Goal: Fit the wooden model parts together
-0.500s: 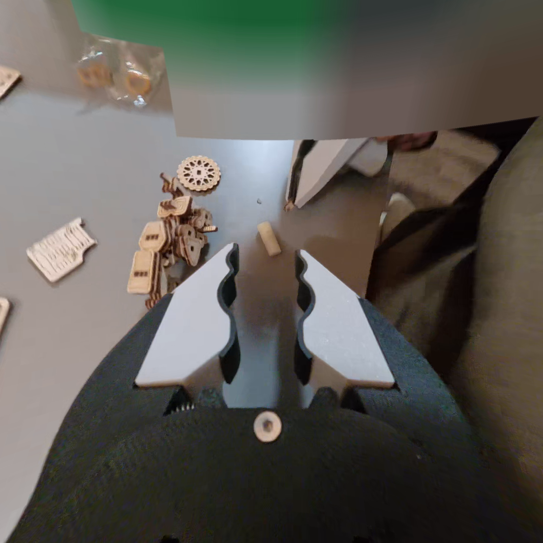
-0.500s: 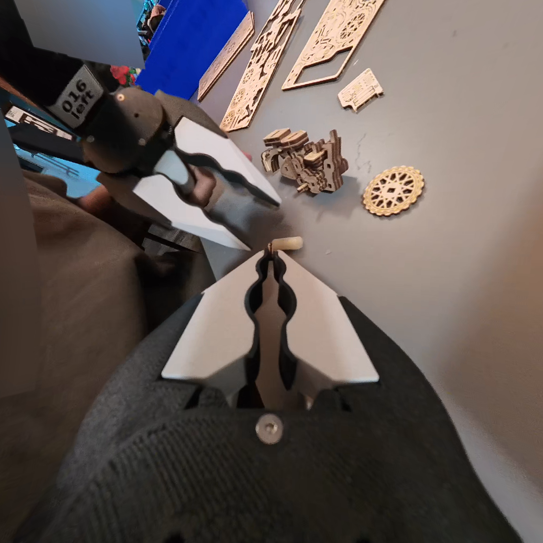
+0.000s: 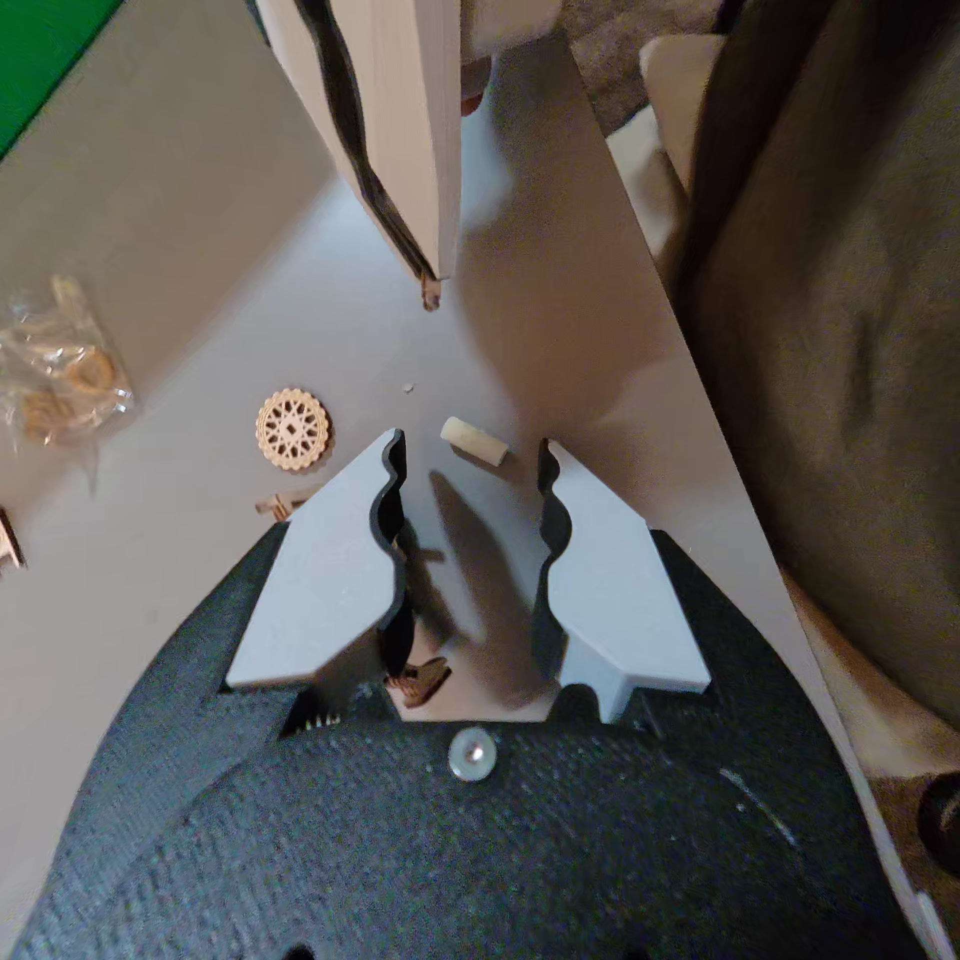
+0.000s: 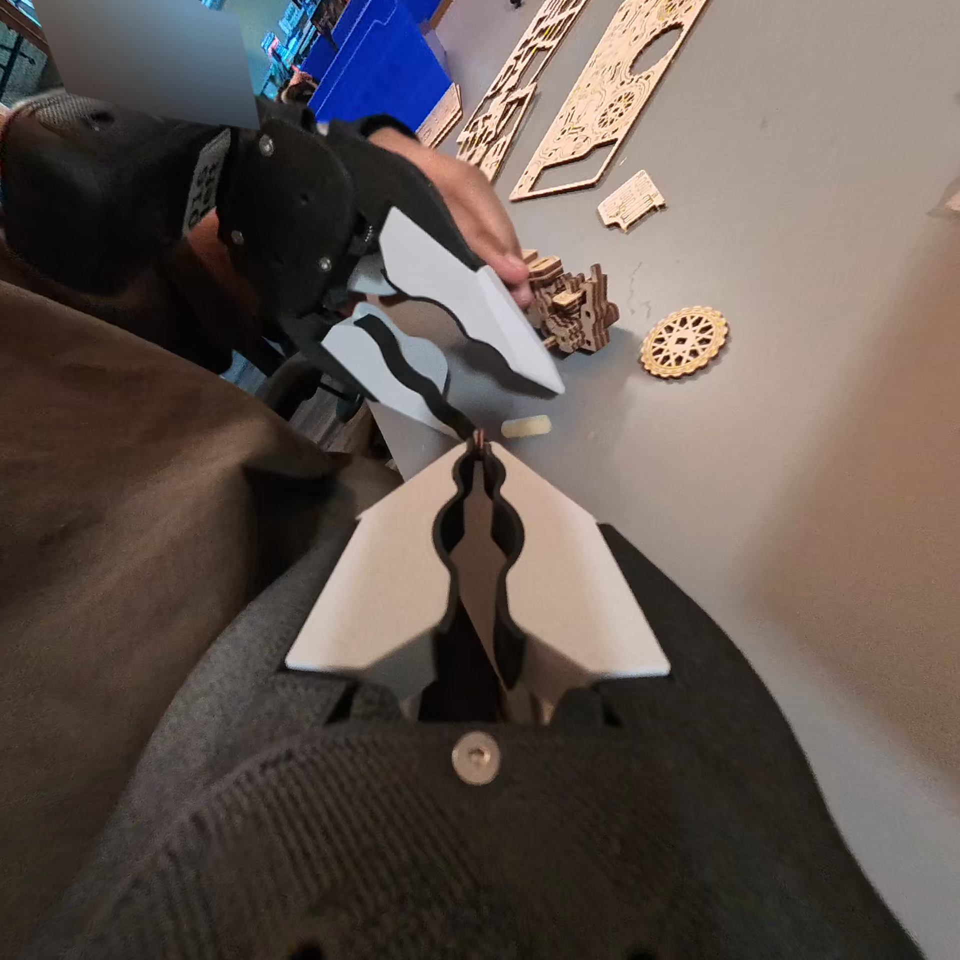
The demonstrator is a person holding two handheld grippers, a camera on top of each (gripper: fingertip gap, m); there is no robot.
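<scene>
My left gripper [image 3: 470, 444] is open and empty, low over the grey table [image 3: 182, 260]; it also shows in the right wrist view [image 4: 511, 405]. A short cream peg [image 3: 474, 448] lies on the table between its fingertips. The part-built wooden model [image 4: 576, 311] stands just beyond its far finger and is mostly hidden under that finger in the left wrist view [image 3: 280, 505]. A round wooden wheel [image 3: 293, 437] lies flat beside it. My right gripper [image 4: 479, 447] is shut on a small wooden piece [image 3: 430, 296] that sticks out of its tips, held above the table near the peg [image 4: 525, 426].
Two wooden part sheets [image 4: 597, 93] and a small ribbed wooden panel [image 4: 631, 200] lie farther back. A clear bag of wooden rings [image 3: 57, 379] lies at the left. A blue box [image 4: 379, 67] stands behind. The table edge [image 3: 701, 415] and a person's brown clothing [image 3: 831, 363] are alongside. The grippers' ends are close to 6 centimeters from one another. Between my left fingertips and the round wooden wheel [image 3: 293, 437] there is roughly 5 centimeters. It is also in sight in the right wrist view [image 4: 672, 336].
My left gripper has moved forward over the peg and opened wider, and the model is now under its finger. The right gripper, still shut on its piece, is much closer in the left wrist view.
</scene>
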